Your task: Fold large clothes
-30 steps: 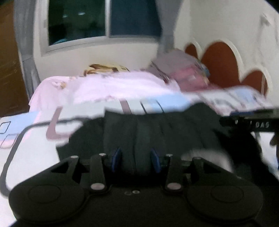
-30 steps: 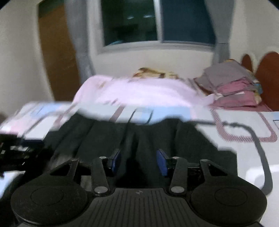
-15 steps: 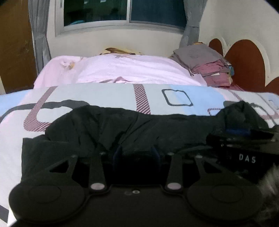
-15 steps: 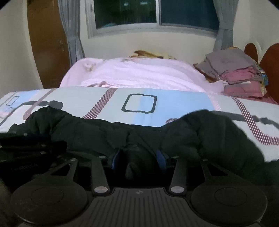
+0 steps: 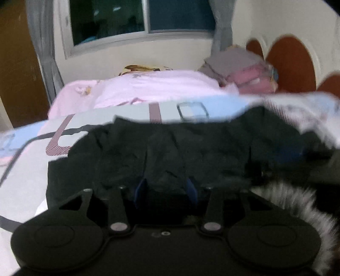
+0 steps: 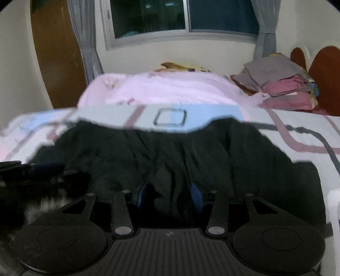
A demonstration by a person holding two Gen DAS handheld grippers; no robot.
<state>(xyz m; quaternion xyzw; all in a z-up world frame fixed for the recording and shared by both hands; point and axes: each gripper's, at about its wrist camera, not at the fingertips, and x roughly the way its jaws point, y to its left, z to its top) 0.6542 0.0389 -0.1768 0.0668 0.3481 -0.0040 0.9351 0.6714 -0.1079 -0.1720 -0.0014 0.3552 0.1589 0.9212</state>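
Note:
A large black garment (image 5: 191, 148) lies bunched across the patterned bed sheet (image 5: 27, 174); it also fills the right wrist view (image 6: 191, 152). My left gripper (image 5: 166, 187) is shut on a fold of the black cloth, which bulges between its blue pads (image 5: 140, 187). My right gripper (image 6: 170, 194) is shut on another fold of the same garment, between its blue pads (image 6: 196, 195). The garment's near edge is lifted off the sheet. A grey fur trim (image 5: 297, 203) shows at the left view's lower right.
A pink blanket (image 6: 161, 89) lies across the far bed. A stack of folded grey and pink clothes (image 6: 282, 85) sits at the far right by the brown headboard (image 5: 291, 65). A window (image 6: 182, 17) and brown door (image 6: 57, 53) are behind.
Both grippers have risen again with the black garment, lifting its near edge off the sheet after having lowered it half a second ago. Both stay clamped on cloth.

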